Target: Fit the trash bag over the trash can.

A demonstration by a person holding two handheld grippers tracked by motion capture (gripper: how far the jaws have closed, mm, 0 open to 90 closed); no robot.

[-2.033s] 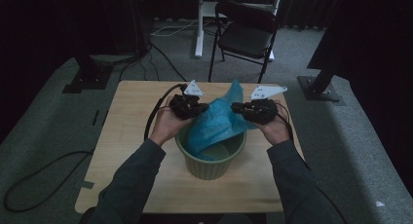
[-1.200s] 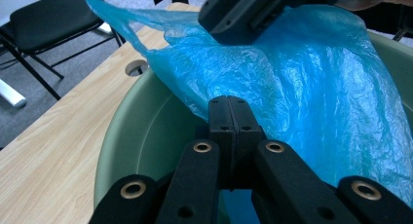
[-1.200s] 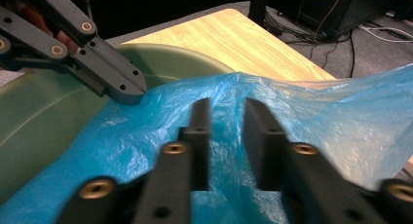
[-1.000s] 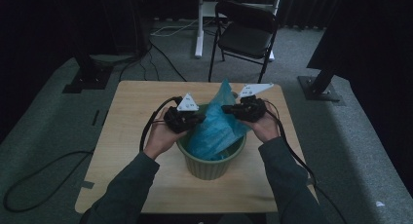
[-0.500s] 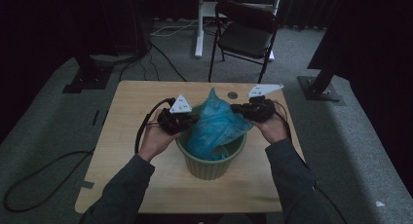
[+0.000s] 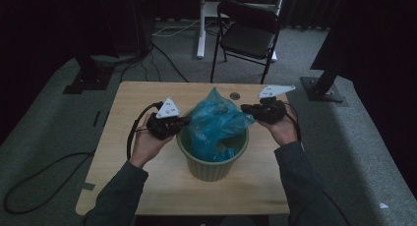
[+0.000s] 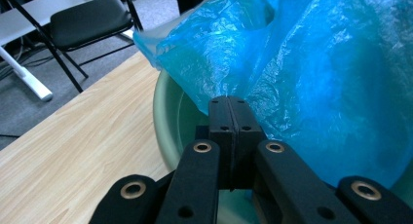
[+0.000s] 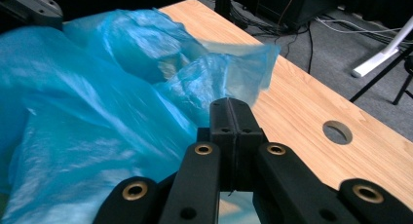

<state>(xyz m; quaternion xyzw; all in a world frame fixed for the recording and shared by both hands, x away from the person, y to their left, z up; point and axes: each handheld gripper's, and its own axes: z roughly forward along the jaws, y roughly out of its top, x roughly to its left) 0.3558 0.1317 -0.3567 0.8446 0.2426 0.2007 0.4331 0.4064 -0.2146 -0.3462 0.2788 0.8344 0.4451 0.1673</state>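
Note:
A pale green bucket point(image 6: 211, 162) stands in the middle of the wooden table point(image 6: 147, 96). A crumpled blue plastic bag point(image 6: 216, 123) sits in it and rises above the rim. My left gripper point(image 6: 186, 122) is at the bag's left side, over the bucket's rim. In the left gripper view its jaws are shut on the blue bag's point(image 7: 316, 78) film, just above the bucket's rim point(image 7: 163, 112). My right gripper point(image 6: 244, 108) is at the bag's right side. There the jaws are shut on an edge of the blue bag point(image 8: 122, 102), and the film is pulled taut between the two hands.
A black folding chair point(image 6: 246, 37) stands beyond the table's far edge, beside a white stand leg point(image 6: 200, 24). A round hole point(image 6: 235, 96) is in the tabletop behind the bucket. Cables lie on the grey carpet to the left point(image 6: 44, 172). Dark stand bases flank the table.
Both hands have drawn apart, left gripper leftward and right gripper rightward, spreading the bag wider over the bucket. The bag's peak sits lower than before.

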